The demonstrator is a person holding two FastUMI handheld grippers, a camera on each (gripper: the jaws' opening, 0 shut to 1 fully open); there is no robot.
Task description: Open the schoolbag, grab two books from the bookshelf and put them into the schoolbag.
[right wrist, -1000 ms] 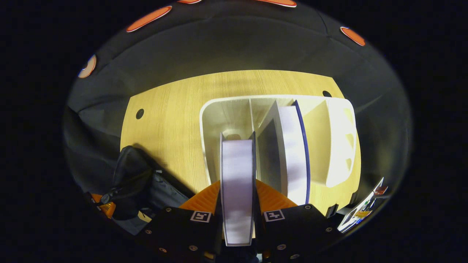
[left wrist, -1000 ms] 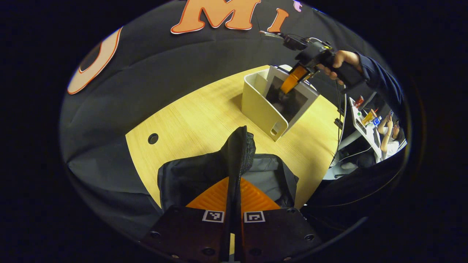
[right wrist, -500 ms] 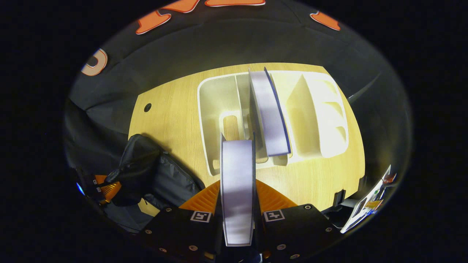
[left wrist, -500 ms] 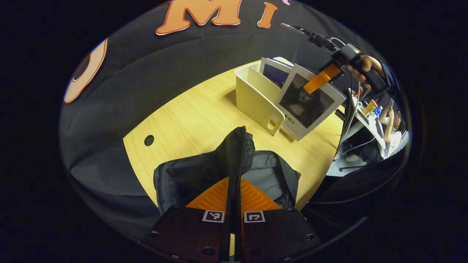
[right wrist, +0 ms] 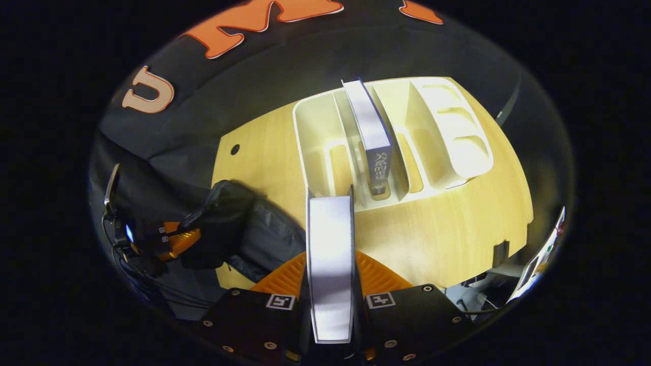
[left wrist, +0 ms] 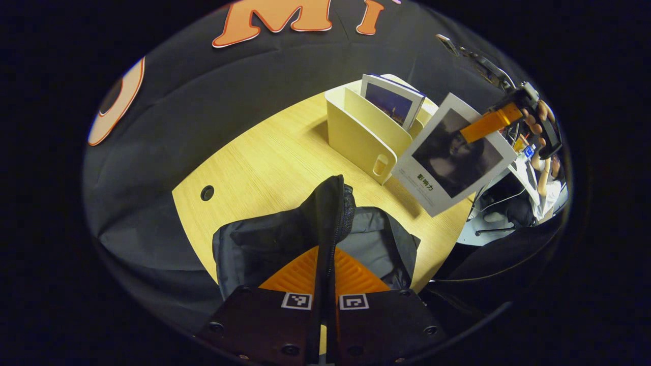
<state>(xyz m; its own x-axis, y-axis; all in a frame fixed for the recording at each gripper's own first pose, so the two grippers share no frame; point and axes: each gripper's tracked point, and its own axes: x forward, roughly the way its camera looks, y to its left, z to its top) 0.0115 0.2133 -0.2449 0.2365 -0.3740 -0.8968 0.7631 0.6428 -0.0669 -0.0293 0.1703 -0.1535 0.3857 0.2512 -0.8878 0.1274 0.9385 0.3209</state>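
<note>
Two books, one bag, one shelf

One book [right wrist: 330, 264] is out of the shelf [left wrist: 356, 142], one book [left wrist: 391, 101] stands in it; one bag [left wrist: 305, 234]; two grippers [left wrist: 325, 264] [right wrist: 330, 269].

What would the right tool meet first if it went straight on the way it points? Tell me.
Probably the bookshelf, at its near edge beside the second book; depth is unclear. The right tool grips the first book.

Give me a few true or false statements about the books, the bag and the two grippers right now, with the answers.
1. The right gripper is shut on a book. True.
2. That held book stands in the bookshelf. False: it is lifted clear of it.
3. A second book stands in the bookshelf. True.
4. The left gripper is open. False: it is shut on the schoolbag edge.
5. The schoolbag lies on the floor. False: it rests on the table.
</note>
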